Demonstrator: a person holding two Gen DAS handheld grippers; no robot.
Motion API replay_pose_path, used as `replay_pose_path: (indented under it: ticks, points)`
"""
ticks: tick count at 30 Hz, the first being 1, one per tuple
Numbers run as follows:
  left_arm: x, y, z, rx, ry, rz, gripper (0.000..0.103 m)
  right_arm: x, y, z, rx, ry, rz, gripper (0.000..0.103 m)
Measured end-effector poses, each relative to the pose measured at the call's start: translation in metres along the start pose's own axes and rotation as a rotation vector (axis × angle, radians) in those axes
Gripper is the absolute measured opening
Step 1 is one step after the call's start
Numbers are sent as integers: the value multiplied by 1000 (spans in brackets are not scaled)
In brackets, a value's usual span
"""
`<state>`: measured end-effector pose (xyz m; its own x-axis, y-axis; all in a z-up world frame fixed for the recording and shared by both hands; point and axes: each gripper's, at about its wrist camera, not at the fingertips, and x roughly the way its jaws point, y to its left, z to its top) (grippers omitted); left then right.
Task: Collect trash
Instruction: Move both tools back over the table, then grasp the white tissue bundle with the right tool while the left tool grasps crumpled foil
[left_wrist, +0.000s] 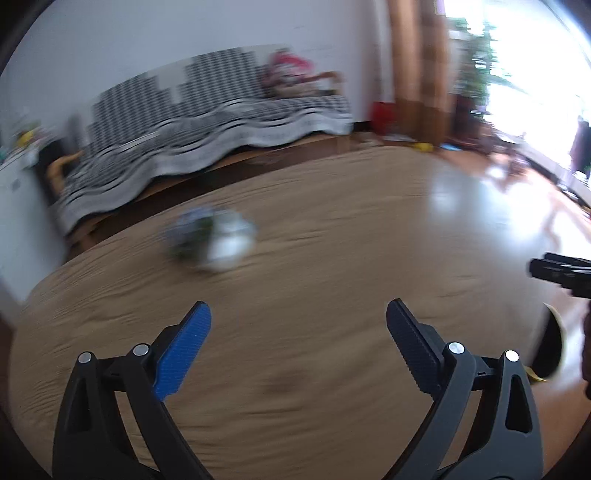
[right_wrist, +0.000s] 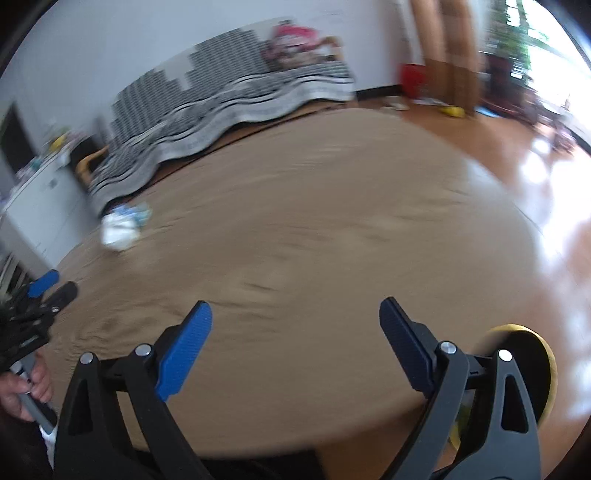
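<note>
A crumpled white and blue-green wrapper (left_wrist: 212, 242) lies on the round wooden table (left_wrist: 332, 236), ahead and left of my left gripper (left_wrist: 298, 325), which is open and empty above the table. In the right wrist view the wrapper (right_wrist: 123, 223) lies far left near the table's edge. My right gripper (right_wrist: 295, 323) is open and empty over the near part of the table (right_wrist: 332, 206). The left gripper's tips (right_wrist: 53, 286) show at the left edge there. The right gripper's tip (left_wrist: 561, 273) shows at the right edge of the left wrist view. Both views are motion-blurred.
A round black bin with a yellow rim (right_wrist: 532, 365) stands beside the table at lower right; it also shows in the left wrist view (left_wrist: 550, 347). A sofa with a checked cover (left_wrist: 207, 136) stands behind the table. A white cabinet (right_wrist: 40, 206) is at left.
</note>
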<state>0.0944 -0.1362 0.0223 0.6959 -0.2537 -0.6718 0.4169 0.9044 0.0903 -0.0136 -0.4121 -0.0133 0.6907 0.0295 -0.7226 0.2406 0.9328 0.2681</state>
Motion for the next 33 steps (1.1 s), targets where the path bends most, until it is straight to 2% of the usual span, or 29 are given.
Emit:
replay_pose_path:
  ticks: [4,7,10,13,16,19,20,22,23,29,33]
  points:
    - [8,76,-14,-112,32,88,93,47,87,25,-76,39,138,89]
    - [11,111,-26,-182,57,111,93,86,146,42,-141,98,225,89]
    - [17,134,-32,-207,78,115,93,121,194,56,-164,139,283,89]
    - [23,151,-39,-201,92,136,93,154,229,69,-159,164,306,89]
    - [32,162,-37,-208,93,140,93,186,250,81,-152,171,289,89]
    - [46,171,-32,-209,93,146,93,211,254,88,-129,197,297,86]
    - [51,173,-30,-206,92,145,93,215,255,89,-135,198,294,80]
    - [63,175,-25,-197,95,150,93,224,261,91,-156,212,291,56]
    - [67,175,-21,-192,96,154,93,224,260,89,-165,213,294,50]
    - [89,168,20,-157,29,137,93,190,234,72,-236,129,267,49]
    - [109,138,61,-49,-39,97,93,166,196,62,-195,131,282,49]
